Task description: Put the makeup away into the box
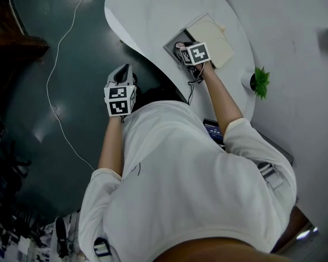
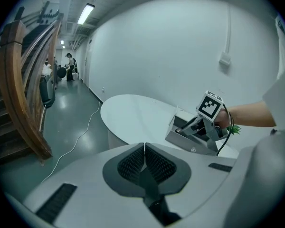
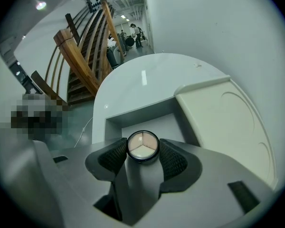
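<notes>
1. My right gripper is clamped on a round makeup compact, the two ribbed pads pressing its rim from left and right.
2. The compact is a disc, so it has no long axis to speak of. Its open face (three pale wedge-shaped pans in a dark ring) is turned back toward the right gripper view's camera, tilted slightly upward.
3. The compact hangs over the near edge of the grey box, which stands open on the white table. I cannot tell whether the compact touches the box.
4. The box's cream lid lies folded out flat to the right of the tray.
5. My left gripper is pressed fully closed with nothing between its pads, held off the table's edge over the dark floor, well apart from the box.
</notes>
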### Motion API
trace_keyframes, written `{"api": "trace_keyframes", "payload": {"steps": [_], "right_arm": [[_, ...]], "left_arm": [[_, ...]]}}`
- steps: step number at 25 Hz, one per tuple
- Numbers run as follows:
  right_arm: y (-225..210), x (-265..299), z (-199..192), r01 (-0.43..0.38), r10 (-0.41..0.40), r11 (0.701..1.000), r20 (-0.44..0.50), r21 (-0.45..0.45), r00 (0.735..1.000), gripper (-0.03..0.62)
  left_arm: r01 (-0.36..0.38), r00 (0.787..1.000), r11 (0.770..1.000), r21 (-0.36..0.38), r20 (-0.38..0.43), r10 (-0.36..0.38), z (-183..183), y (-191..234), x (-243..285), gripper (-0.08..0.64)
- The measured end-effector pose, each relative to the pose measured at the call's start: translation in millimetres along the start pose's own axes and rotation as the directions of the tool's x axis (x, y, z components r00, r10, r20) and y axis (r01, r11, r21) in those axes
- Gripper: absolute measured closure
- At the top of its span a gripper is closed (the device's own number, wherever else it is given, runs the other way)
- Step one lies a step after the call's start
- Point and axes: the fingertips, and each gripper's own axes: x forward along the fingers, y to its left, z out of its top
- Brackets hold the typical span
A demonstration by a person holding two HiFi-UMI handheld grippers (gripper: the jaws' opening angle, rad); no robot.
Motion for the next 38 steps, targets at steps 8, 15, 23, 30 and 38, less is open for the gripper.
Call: {"api": "trace_keyframes", "payload": {"steps": [8,15,23,30,38], "right_arm": [[-9,0,-4,0.0,-0.001,0.998,0.021,0.067,1.0,0.379],[-11,-9,1,0.009,-0.016,0.993,0.063,0.116,0.998,0.36],[-19,-51,-11,0.068,-0.117,0.963,0.179,0.262,0.977,0.594],[-18,-73,-67,0.027,-0.134,0.915,0.241,0.403,0.961,0.594],[-36,-145,-113,0.211,-0.419,0.842,0.357,0.496,0.835,0.595]], "left_arm": [[0.027,0.999,0.999,0.04,-0.019,-0.027,4,-6,7,0.537],[0.074,0.997,0.993,0.091,-0.043,-0.071,12,-10,17,0.537],[0.188,0.982,0.962,0.199,-0.069,-0.177,39,-44,48,0.537],[0.322,0.946,0.906,0.274,-0.126,-0.298,44,-96,69,0.537],[0.428,0.904,0.846,0.317,-0.147,-0.402,38,-155,77,0.537]]}}
